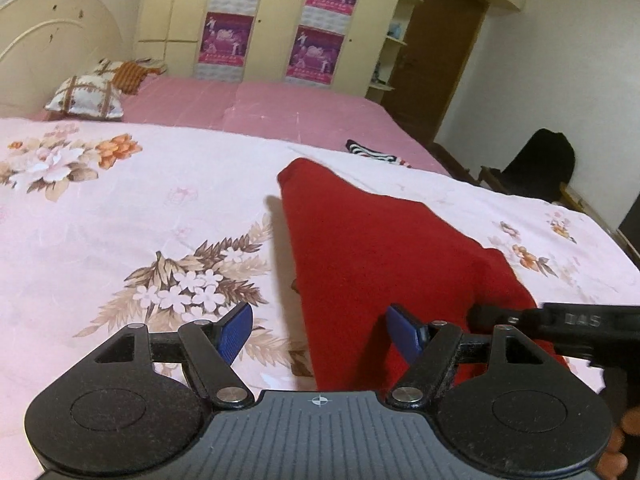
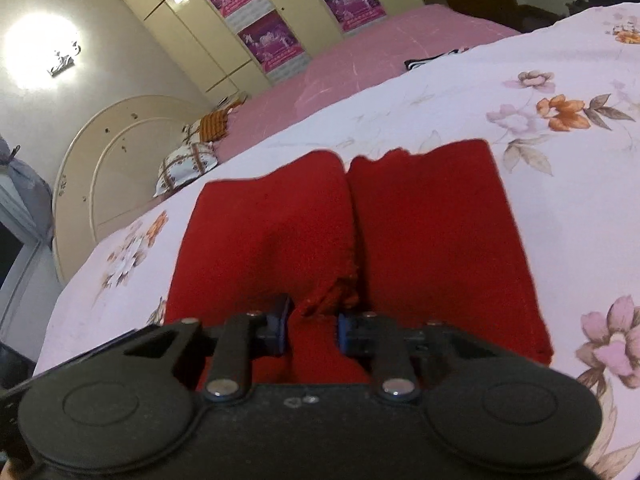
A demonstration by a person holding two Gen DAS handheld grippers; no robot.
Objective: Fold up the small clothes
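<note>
A red garment (image 2: 360,232) lies on the floral bedspread (image 1: 120,208) of the bed, its two folded halves meeting along a seam down the middle.

The right gripper (image 2: 310,330) is at the near edge of the red garment, its blue-padded fingers (image 2: 280,328) pinched on a bunched fold of the cloth at that seam.

The left gripper (image 1: 316,332) is at the left edge of the red garment, its fingers (image 1: 236,332) spread wide with nothing clamped; one pad stands over the bedspread and the other over the red cloth.

In the left wrist view a black bar carries raised letters that look like "DAS" (image 1: 582,321), just right of the red garment.

Beyond the red garment lies a black-and-white striped cloth (image 1: 372,152). The purple posters (image 1: 324,24) on the wardrobe behind the bed carry print too small to read.
</note>
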